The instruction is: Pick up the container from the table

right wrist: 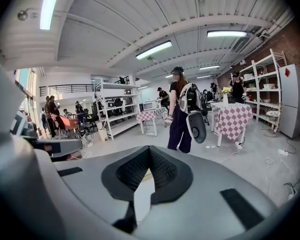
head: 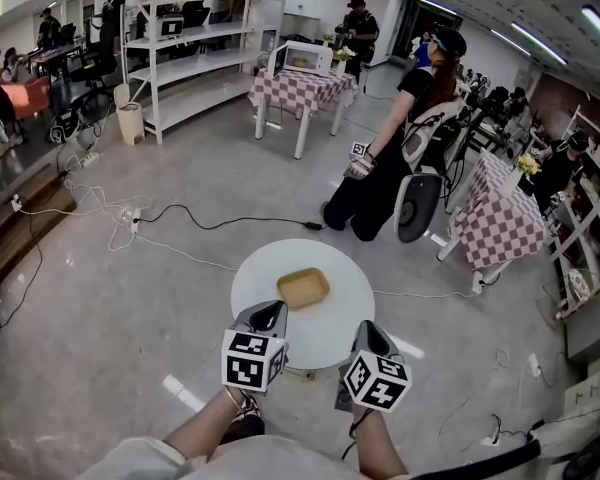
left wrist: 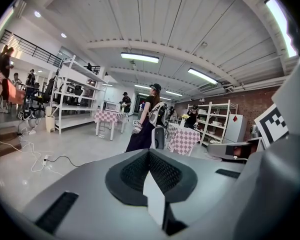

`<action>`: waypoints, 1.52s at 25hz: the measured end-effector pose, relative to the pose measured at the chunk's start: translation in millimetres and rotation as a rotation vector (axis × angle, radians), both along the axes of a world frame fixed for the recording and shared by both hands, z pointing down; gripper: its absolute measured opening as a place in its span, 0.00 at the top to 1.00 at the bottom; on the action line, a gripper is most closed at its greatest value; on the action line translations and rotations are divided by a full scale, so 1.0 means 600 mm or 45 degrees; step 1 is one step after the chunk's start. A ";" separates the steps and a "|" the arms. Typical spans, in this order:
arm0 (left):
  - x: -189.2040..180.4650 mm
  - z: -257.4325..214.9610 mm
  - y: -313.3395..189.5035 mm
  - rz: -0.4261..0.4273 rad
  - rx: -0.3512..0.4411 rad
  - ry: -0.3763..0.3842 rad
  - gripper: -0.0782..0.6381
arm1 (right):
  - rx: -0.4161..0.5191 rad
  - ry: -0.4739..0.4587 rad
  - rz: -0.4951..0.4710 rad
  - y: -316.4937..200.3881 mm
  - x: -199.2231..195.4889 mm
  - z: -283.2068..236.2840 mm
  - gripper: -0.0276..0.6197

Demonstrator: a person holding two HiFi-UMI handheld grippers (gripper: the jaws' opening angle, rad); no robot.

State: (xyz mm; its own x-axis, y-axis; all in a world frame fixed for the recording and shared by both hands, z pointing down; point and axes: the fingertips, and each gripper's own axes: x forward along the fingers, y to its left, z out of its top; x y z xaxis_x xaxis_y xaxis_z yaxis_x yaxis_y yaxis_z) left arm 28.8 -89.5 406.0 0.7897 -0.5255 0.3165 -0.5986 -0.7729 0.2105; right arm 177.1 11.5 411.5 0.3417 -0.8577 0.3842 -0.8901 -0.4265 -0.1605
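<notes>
A shallow tan container (head: 303,288) sits near the middle of the small round white table (head: 255,273) in the head view. My left gripper (head: 271,314) is over the table's near left edge, just short of the container and to its left. My right gripper (head: 369,332) is over the near right edge, a little further from it. Both point away from me towards the table. In the left gripper view the jaws (left wrist: 149,153) meet at their tips with nothing between them. The right gripper (right wrist: 149,149) looks the same in its own view. The container cannot be made out in either gripper view.
Beyond the table a person in black with a backpack (head: 385,178) stands beside a chair (head: 420,206). Checkered tables stand at the back (head: 300,90) and at the right (head: 500,223). Cables (head: 160,218) trail over the floor at the left. White shelving (head: 195,48) lines the far wall.
</notes>
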 end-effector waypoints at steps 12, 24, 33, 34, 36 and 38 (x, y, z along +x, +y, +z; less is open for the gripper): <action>0.024 -0.004 -0.115 0.011 -0.005 0.005 0.87 | 0.013 -0.002 0.004 -0.112 0.016 -0.011 0.92; 0.058 0.019 -0.186 0.039 -0.030 0.000 0.87 | -0.039 0.063 0.043 -0.173 0.052 0.009 0.92; 0.064 0.047 -0.219 0.026 -0.072 -0.002 0.87 | -0.047 0.025 0.068 -0.195 0.064 0.033 0.92; 0.060 0.049 -0.222 0.021 -0.080 -0.004 0.87 | -0.051 0.021 0.072 -0.196 0.063 0.035 0.92; 0.053 0.054 -0.227 0.017 -0.095 -0.016 0.87 | -0.069 0.013 0.088 -0.195 0.061 0.040 0.92; 0.052 0.060 -0.228 0.019 -0.104 -0.032 0.87 | -0.090 0.008 0.106 -0.194 0.067 0.047 0.92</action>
